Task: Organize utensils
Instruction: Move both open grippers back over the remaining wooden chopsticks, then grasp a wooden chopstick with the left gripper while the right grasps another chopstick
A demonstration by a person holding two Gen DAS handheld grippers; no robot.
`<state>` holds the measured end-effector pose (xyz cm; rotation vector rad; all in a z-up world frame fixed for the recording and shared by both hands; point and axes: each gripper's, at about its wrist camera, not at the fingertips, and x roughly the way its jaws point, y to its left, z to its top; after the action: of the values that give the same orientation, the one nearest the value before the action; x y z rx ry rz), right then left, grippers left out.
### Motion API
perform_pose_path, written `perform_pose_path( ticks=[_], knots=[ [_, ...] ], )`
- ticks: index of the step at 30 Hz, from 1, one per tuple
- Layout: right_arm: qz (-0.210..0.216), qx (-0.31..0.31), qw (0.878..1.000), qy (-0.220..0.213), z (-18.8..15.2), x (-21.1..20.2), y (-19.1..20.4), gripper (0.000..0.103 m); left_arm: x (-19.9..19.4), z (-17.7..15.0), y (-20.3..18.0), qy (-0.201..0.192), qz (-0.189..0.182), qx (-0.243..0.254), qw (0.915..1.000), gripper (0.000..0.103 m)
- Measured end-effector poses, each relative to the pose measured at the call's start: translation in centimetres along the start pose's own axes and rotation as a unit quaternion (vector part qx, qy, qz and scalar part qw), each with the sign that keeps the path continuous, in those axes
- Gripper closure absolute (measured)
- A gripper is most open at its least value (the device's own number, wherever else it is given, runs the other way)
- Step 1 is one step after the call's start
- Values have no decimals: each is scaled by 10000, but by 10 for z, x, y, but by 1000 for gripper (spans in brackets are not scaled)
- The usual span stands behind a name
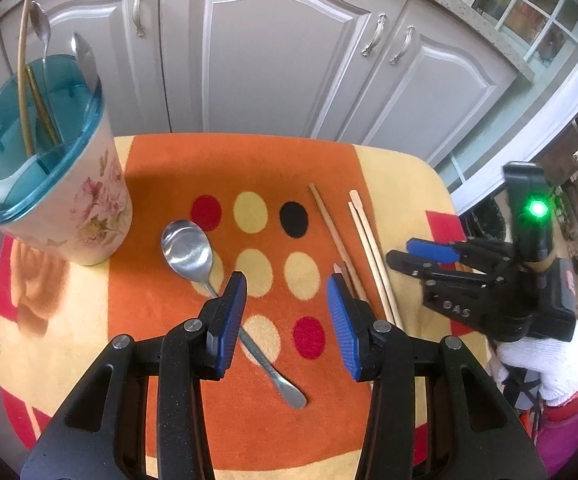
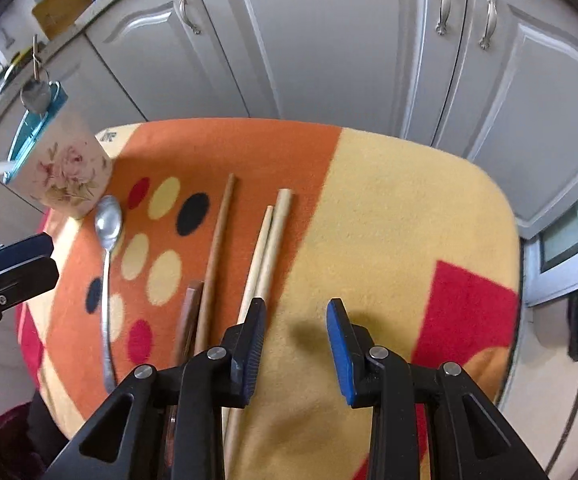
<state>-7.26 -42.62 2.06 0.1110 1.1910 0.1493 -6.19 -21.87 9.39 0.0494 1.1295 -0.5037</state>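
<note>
We read little: raised letters "DAS" on the black body of the right gripper (image 1: 435, 254), with something before them that we cannot make out. On the cloth (image 1: 401, 184) a dark letter "e" shows at its left edge, and a small dark mark sits at its far left corner in the right wrist view, too blurred for us to read.
</note>
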Motion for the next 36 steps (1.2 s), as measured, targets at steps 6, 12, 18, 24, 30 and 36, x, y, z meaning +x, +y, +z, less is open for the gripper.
perform_pose_path(
  ticks=[6, 12, 18, 24, 30, 36],
  knots=[
    [-57, -180, 9998, 71, 0, 6, 16, 72, 0, 2, -1, -8, -8, 10, 10000, 62],
    [-535, -440, 9975, 119, -4, 4, 14, 72, 0, 3, -2, -4, -21, 19, 10000, 62],
    [-644, -142, 9977, 156, -14, -4, -14, 72, 5, 11, -12, 92, -258, 5, 9996, 62],
    [-580, -26, 9982, 161, -12, -3, -25, 72, 20, 29, -42, 273, -615, 144, 9976, 62],
    [-325, 412, 9985, 136, -17, -10, -53, 72, 54, 44, -63, 665, -645, 54, 9957, 62],
    [137, 770, 9969, -18, -23, -18, -63, 72, 81, 45, -78, 1047, -473, 138, 9933, 62]
  ],
)
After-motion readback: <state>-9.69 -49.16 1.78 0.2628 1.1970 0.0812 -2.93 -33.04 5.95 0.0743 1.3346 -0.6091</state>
